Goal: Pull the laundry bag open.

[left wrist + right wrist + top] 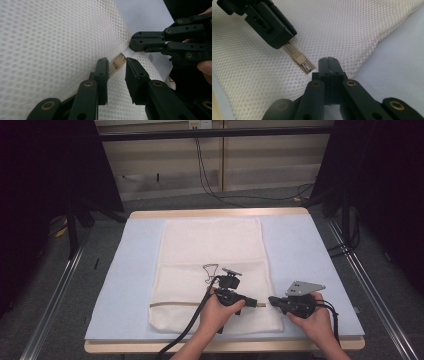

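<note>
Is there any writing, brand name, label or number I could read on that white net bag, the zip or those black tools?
No readable text anywhere.
Mesh laundry bag: plain white netting, no label or print in sight.
Zipper pull: beige, no legible marking.
Left gripper and right gripper: plain black, no brand or number.
Wall plate at the top of the high view: too small to read.

You were working in a lab-style recording bay, not a home: the table (320, 245), padded in pale blue, stood between black curtains (380, 170) left and right, metal floor rails (55, 295) ran along both sides, and loose cables (210, 185) hung down the far panelled wall (270, 165).
</note>
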`<state>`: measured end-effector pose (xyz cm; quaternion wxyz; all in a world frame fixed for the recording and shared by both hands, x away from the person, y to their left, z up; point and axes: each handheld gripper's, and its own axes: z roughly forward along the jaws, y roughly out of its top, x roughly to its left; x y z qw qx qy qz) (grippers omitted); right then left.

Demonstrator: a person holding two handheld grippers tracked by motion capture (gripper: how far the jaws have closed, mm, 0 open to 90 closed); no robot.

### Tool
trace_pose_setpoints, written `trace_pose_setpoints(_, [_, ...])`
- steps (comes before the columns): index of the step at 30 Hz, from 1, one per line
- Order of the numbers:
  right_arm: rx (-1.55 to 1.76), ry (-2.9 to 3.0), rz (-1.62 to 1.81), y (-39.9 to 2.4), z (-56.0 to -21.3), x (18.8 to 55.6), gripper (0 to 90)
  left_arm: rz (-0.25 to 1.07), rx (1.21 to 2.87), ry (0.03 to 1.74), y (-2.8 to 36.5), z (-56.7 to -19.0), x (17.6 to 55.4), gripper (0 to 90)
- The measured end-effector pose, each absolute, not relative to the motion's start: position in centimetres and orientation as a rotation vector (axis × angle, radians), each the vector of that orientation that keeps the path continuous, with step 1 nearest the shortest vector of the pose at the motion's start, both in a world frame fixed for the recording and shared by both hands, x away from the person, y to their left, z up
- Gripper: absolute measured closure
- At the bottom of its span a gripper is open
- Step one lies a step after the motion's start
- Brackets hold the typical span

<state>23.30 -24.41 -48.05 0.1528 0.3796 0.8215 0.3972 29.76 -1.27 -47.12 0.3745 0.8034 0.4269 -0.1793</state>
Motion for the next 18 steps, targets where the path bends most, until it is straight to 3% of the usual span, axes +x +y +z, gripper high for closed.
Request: trace_pose_setpoints(18, [1.092,2.365,1.121,-24.3,-48.4,23.2,90.0,-0.518,2.024,1.156,-3.3,-48.2,30.0,84.7])
